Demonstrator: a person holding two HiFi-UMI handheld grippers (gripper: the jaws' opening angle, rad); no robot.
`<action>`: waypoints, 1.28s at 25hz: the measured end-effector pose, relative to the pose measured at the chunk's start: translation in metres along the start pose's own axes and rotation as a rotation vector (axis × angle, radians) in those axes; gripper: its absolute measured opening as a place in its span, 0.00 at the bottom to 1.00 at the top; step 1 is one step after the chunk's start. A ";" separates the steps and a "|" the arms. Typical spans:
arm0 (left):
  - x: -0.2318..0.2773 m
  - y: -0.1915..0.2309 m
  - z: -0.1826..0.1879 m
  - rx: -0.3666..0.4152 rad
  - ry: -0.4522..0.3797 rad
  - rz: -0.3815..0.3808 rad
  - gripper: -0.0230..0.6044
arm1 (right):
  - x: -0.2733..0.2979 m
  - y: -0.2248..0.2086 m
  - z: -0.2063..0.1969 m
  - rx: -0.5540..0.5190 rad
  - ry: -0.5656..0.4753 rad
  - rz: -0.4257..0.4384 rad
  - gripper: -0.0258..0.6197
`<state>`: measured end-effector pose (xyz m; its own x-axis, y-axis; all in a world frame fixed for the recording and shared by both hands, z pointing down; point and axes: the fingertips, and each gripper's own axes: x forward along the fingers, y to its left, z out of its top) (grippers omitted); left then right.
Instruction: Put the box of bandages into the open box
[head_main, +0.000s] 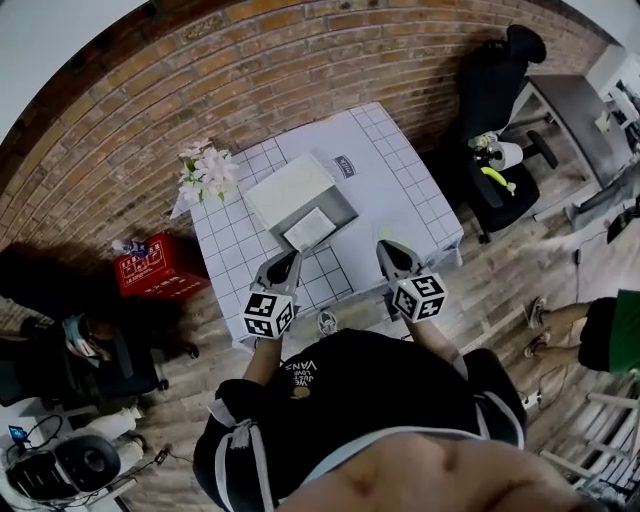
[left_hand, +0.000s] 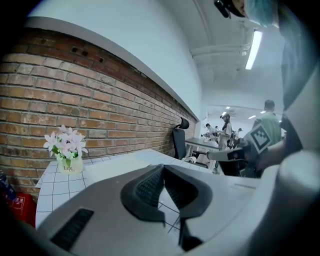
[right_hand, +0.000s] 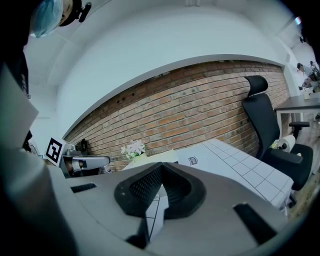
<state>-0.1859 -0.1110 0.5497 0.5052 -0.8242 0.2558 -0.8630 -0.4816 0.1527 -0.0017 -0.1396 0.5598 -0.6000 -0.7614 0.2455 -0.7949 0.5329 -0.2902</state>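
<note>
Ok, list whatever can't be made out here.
Print on the box of bandages: too small in the head view.
Inside of the open box: too small in the head view; behind the right gripper in its own view.
Lettering on the red crate: too small, head view.

We read "VANS" on the black shirt (head_main: 352, 400) beside the table (head_main: 400, 190), and "Life" on the flower pot (left_hand: 70, 166) on the table.

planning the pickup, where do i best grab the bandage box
Probably take the bandage box by its two opposite thin edges, from above, with the right gripper, which looks nearer. It lies flat on the table beside the open box, so only those edges give opposed faces.
</note>
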 end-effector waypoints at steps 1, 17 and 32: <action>-0.004 -0.006 -0.001 -0.003 -0.001 0.000 0.06 | -0.005 0.000 -0.002 0.000 0.004 0.004 0.03; -0.065 -0.067 -0.025 0.001 0.000 0.051 0.06 | -0.070 0.022 -0.029 -0.025 0.021 0.069 0.03; -0.106 -0.046 -0.024 0.047 0.000 -0.077 0.06 | -0.068 0.072 -0.042 0.019 -0.025 -0.051 0.03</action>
<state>-0.2001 0.0055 0.5380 0.5704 -0.7841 0.2445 -0.8206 -0.5572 0.1272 -0.0217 -0.0344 0.5610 -0.5562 -0.7966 0.2369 -0.8224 0.4864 -0.2952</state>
